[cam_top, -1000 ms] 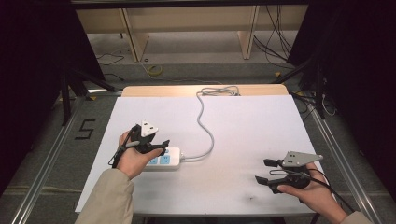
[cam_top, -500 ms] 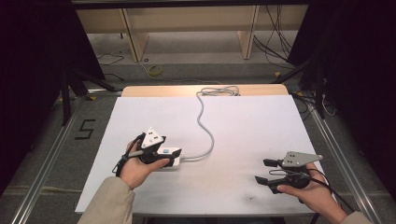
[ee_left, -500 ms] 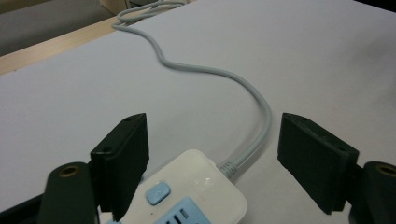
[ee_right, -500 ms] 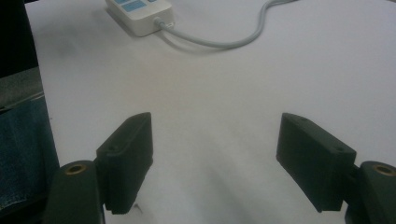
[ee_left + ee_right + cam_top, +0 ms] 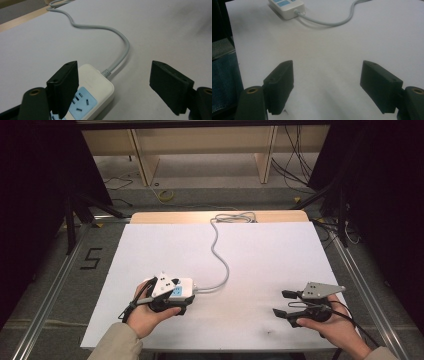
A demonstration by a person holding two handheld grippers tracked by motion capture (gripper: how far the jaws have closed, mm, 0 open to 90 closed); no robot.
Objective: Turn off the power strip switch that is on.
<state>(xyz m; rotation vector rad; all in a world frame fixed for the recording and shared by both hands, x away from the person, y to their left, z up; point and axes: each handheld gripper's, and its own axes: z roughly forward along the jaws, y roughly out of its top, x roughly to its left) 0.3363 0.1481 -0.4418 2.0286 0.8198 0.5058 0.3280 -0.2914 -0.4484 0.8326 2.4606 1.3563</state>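
1. Over the last second the left gripper has slid from the far-left end of the power strip toward the person and along the strip's body. In the high view it now sits over the strip's near half, with the grey plate covering most of the white casing.

2. Its jaws stand wide apart. In the left gripper view, 1 jaw hangs over the blue socket panel and the other stands out over bare table to the side of the cable end, so nothing is clamped yet. My reading: this is the line-up for a grasp across the strip's width, and the gripper would need to shift sideways before closing.

3. The power strip lies flat at the near-left part of the table. Its grey cable snakes away to the far edge, where it bunches into a loose coil.

4. The right gripper has not moved. It rests near the front-right corner, jaws spread and empty, pointing across the table at the strip.

5. The table has a plain white matte top, with a strip of bare wood showing along the far edge.

6. Around it: grey floor, a "5" marked on the floor at left, metal rails either side, wooden shelving legs beyond, and loose cables on the floor.
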